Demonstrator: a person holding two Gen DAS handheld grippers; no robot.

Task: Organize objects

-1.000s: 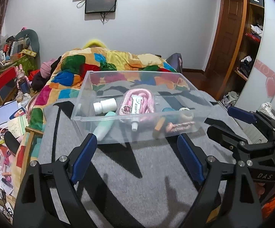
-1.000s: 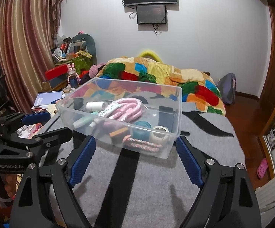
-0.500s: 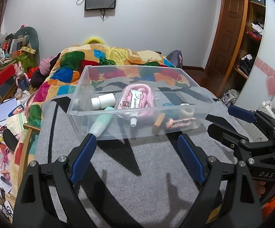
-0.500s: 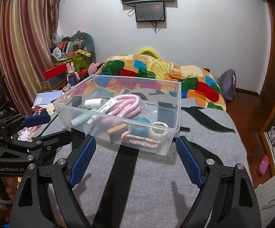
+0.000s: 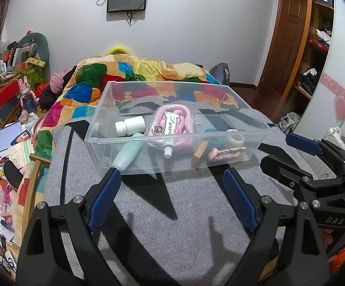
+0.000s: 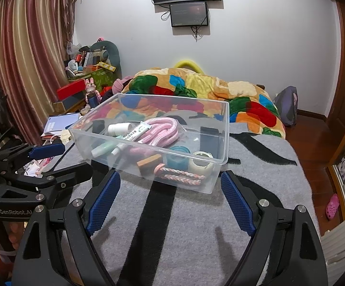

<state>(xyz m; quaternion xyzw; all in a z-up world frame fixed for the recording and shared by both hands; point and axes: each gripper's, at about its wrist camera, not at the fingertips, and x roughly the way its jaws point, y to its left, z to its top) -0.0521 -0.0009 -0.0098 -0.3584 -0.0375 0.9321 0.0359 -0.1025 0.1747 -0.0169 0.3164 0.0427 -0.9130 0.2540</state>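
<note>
Grey blanket point(image 5: 172, 214) on the bed: left gripper point(image 5: 172, 191) and right gripper point(image 6: 170, 195) hover wide open, empty-handed, before the clear bin point(image 5: 256, 132) holding pink rope point(image 5: 184, 121), bottles, tape.

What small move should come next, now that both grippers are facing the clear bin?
Probably ease the left gripper forward over the clear bin's near wall toward the mint bottle. Both grippers are open and empty, short of the bin on the grey blanket, and that bottle lies nearest the left fingers.
</note>
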